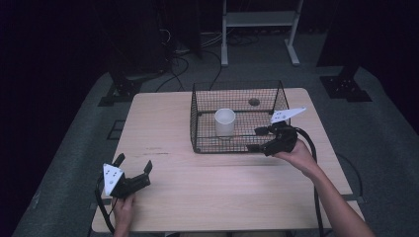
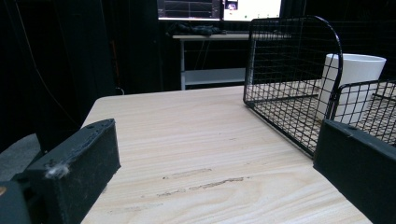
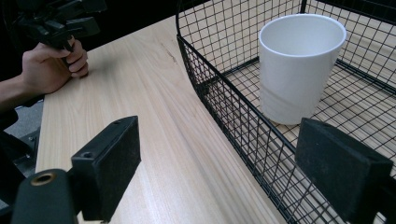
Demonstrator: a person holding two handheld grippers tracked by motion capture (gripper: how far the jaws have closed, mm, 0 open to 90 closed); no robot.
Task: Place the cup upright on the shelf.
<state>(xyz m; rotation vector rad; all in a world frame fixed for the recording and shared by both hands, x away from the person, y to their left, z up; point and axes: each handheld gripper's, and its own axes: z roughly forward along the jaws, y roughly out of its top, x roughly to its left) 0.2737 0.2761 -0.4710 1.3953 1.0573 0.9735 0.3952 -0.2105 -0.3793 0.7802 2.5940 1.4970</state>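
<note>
The pale wood-grain counter (image 1: 197,182) carries a black wire-mesh basket (image 1: 197,123) toward its far middle, open at the top, with rounded corners and a fine grid floor. Inside the basket stands a white cup (image 1: 225,121), upright, plain and smooth, tapering slightly toward its base, empty as far as its inside shows. The right gripper (image 1: 256,139) sits at the basket's near right corner, its jaws apart and straddling the front wire wall, one inside and one outside, clamped on nothing. The left gripper (image 1: 133,162) rests on the counter's near left, well apart from the basket, jaws spread with nothing between them.
</note>
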